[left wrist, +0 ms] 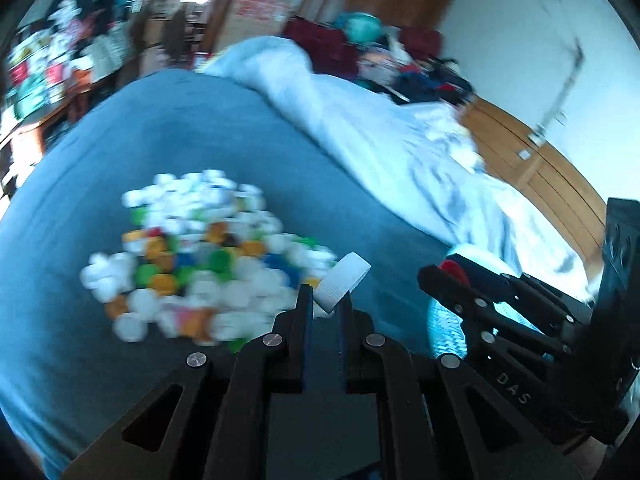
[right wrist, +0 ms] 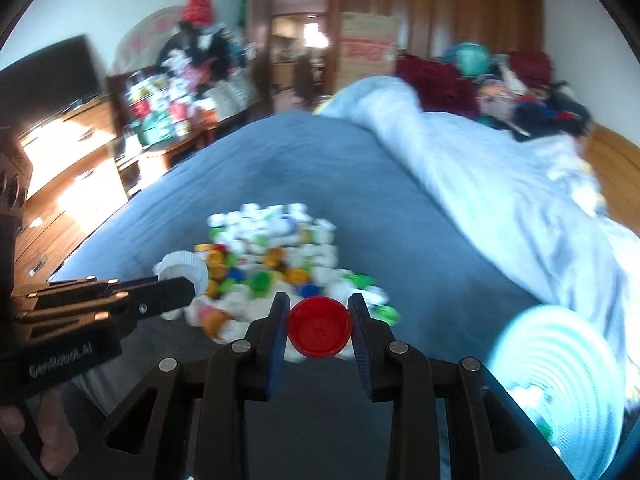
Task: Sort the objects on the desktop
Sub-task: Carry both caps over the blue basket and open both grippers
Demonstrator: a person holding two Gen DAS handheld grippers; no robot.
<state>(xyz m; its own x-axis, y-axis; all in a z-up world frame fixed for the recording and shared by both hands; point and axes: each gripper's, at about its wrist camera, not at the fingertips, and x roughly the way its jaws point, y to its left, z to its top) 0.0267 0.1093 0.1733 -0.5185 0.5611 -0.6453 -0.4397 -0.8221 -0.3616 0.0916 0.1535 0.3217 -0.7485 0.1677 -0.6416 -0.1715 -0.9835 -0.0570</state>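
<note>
A heap of bottle caps (left wrist: pixel 200 256), mostly white with green, orange and blue ones, lies on a blue bedspread (left wrist: pixel 160 120). My left gripper (left wrist: pixel 326 300) is shut on a white ribbed cap (left wrist: pixel 344 280), held tilted above the heap's near edge. In the right wrist view the heap of caps (right wrist: pixel 280 264) lies ahead, and my right gripper (right wrist: pixel 319 320) is shut on a red cap (right wrist: pixel 319 327), its hollow side facing the camera. The left gripper with the white cap (right wrist: pixel 182 266) shows at the left there. The right gripper with the red cap (left wrist: pixel 454 272) shows at the right in the left wrist view.
A white and green ribbed basket (right wrist: pixel 560 368) with caps inside sits at the lower right on the bed. A pale rumpled duvet (right wrist: pixel 500 184) covers the right side. Wooden drawers (right wrist: pixel 68 184) and a cluttered shelf (right wrist: pixel 168 104) stand to the left. A hand (right wrist: pixel 52 436) holds the left gripper.
</note>
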